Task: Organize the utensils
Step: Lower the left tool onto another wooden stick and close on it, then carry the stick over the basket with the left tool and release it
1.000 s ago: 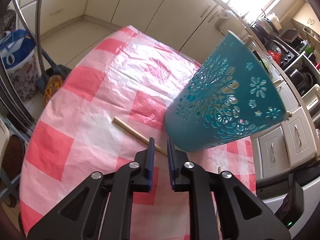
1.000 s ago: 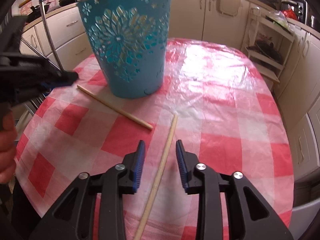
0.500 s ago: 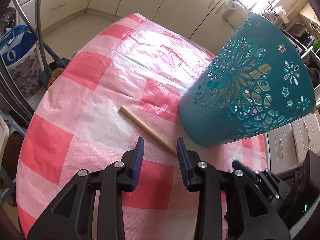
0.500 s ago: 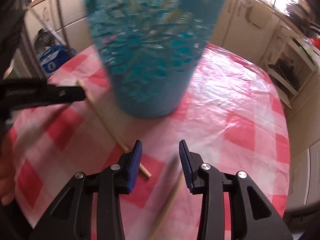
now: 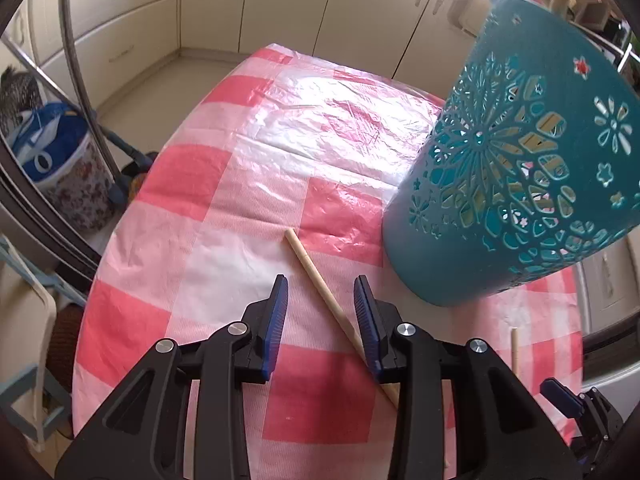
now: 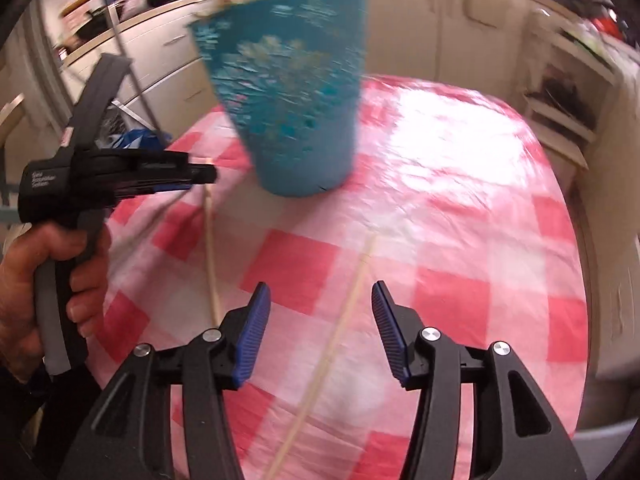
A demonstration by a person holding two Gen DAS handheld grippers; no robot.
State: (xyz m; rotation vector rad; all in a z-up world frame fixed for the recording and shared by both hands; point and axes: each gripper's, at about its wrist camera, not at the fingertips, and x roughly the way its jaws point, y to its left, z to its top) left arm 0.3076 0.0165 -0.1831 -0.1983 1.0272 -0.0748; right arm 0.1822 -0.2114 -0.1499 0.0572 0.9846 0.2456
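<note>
teal holder – contents hidden | left hand-held gripper spread | right hand-held gripper opening, unpinched

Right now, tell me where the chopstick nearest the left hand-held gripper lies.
In the left wrist view the chopstick lies flat on the checked tablecloth, between the left hand-held gripper's open fingers, just left of the teal holder.

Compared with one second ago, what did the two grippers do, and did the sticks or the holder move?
The left gripper opened from nearly shut and now straddles one wooden stick without gripping it. The right gripper is opening its jaws over the second stick, with its pads clear of it. Both sticks still lie on the checked tablecloth, and the teal cutout holder stands where it did.
</note>
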